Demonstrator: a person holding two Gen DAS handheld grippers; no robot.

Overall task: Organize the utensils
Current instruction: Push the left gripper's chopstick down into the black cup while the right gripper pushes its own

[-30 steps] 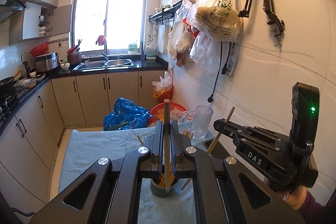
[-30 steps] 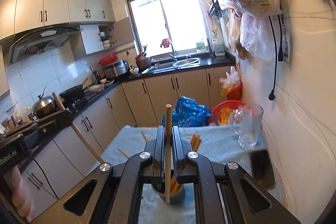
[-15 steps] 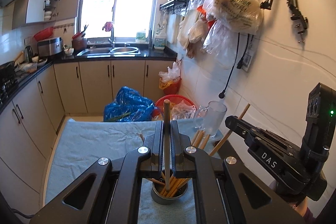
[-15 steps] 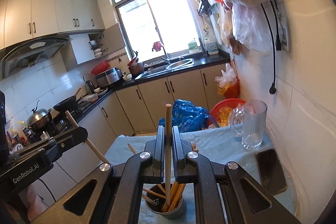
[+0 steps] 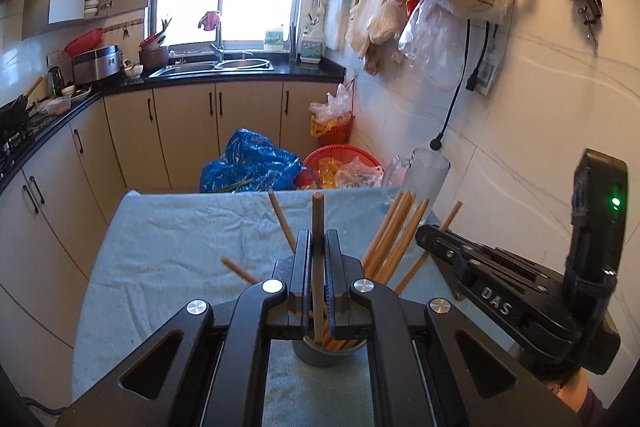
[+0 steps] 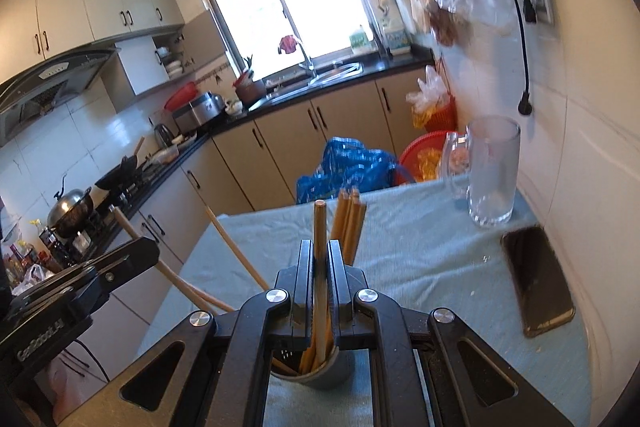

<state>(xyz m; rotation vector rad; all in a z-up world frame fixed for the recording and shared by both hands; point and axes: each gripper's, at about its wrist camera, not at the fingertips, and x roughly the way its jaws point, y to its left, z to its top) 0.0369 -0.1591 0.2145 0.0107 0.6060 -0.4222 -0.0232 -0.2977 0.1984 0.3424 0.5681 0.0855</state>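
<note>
Kitchen cabinets and a bright window stand behind a table (image 5: 168, 239) covered with a pale blue cloth, which carries the work. Near the table's front edge a small grey metal holder (image 6: 320, 373) stands upright with a bundle of wooden chopsticks (image 5: 390, 239) fanning out of it. The left gripper (image 5: 318, 267) is clamped on a single chopstick (image 5: 318, 251), held upright with its lower tip just over the holder's mouth, or perhaps already inside it. The right gripper (image 6: 320, 271) likewise grips its own chopstick (image 6: 319, 251) upright above the same holder, its lower end among the sticks already in. At the far right corner of the table stands a glass mug (image 6: 494, 173), and a dark phone (image 6: 536, 279) lies along the right edge, both well apart from the holder. These sticks look light, stiff and smooth, so they will probably pivot or slip between flat pads unless pinched near the middle, as both are now. The holder seems light too, and a sideways nudge from a tilted stick could tip it; a straight drop from just above the rim looks safest. Two sticks entering one narrow mouth together may jam against the leaning bundle.
</note>
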